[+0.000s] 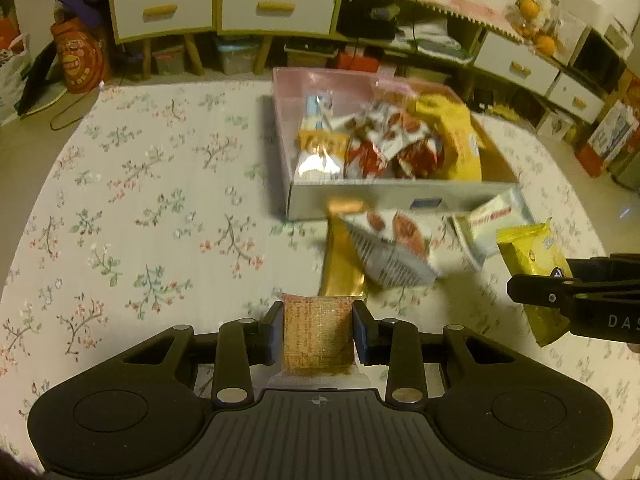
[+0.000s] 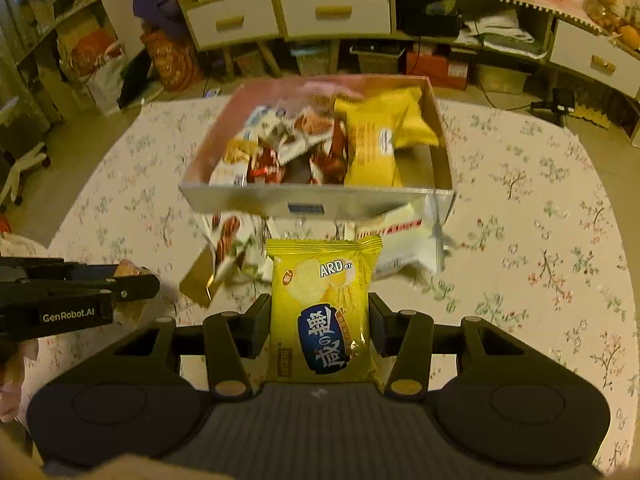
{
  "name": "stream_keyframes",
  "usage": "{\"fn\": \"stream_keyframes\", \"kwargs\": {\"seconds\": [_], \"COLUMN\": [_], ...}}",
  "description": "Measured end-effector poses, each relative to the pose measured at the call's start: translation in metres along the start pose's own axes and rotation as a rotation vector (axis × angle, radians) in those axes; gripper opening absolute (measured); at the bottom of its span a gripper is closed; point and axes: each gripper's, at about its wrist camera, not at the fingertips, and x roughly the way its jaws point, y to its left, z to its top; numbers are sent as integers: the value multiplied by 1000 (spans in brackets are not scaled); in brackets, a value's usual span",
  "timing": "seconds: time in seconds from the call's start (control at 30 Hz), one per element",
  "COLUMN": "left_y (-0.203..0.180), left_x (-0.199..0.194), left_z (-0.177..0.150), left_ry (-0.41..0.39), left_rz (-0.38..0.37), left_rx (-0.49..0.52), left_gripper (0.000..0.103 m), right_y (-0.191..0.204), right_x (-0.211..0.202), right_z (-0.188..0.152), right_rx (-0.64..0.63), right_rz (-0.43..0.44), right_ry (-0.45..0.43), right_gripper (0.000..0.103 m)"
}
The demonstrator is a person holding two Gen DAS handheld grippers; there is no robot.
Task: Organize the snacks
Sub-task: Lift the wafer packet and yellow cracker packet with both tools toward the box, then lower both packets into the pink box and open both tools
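The left hand-held gripper (image 1: 318, 330) points level toward the box, its fingers clamped on a small clear-wrapped orange-brown snack cake (image 1: 318, 334) standing upright between the pads. The right hand-held gripper (image 2: 319, 326) points the same way beside it, clenched on a yellow foil chip bag with a blue label (image 2: 324, 312), also upright.

Both hover over a table (image 1: 140, 208) covered by a white cloth printed with floral sprigs. Ahead of the grippers sits an open rectangular cardboard box with a pale front wall (image 1: 372, 200), crowded with wrapped snacks, among them two yellow packets (image 2: 380, 136) on its right side. Between the grippers and the box's front wall lie three loose packets, overlapping one another: a gold foil bar (image 1: 342, 268), a white packet with a red-brown picture (image 1: 394, 248) and a white packet with red lettering (image 1: 490, 220).

Beyond the table stand low wooden cabinets with white drawers (image 1: 276, 6), four drawer fronts visible in the left wrist view, with clutter stored beneath them.
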Motion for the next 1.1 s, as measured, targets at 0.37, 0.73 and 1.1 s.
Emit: {"fn": "stream_keyframes", "kwargs": {"seconds": [0.37,0.73,1.1], "left_y": [-2,-10,-9], "left_x": [-1,27,66], "left_z": [39,88,109], "left_ry": [-67,-121,-122], "left_rz": [-17,-13,6], "left_rx": [-19,-4,7], "left_gripper": [32,32,32], "right_y": [-16,-22,-14], "right_x": [5,26,56], "right_z": [31,70,98], "right_rx": [47,76,87], "right_rz": [-16,-2,25], "right_ry": [-44,-77,-87], "right_gripper": [46,46,46]}}
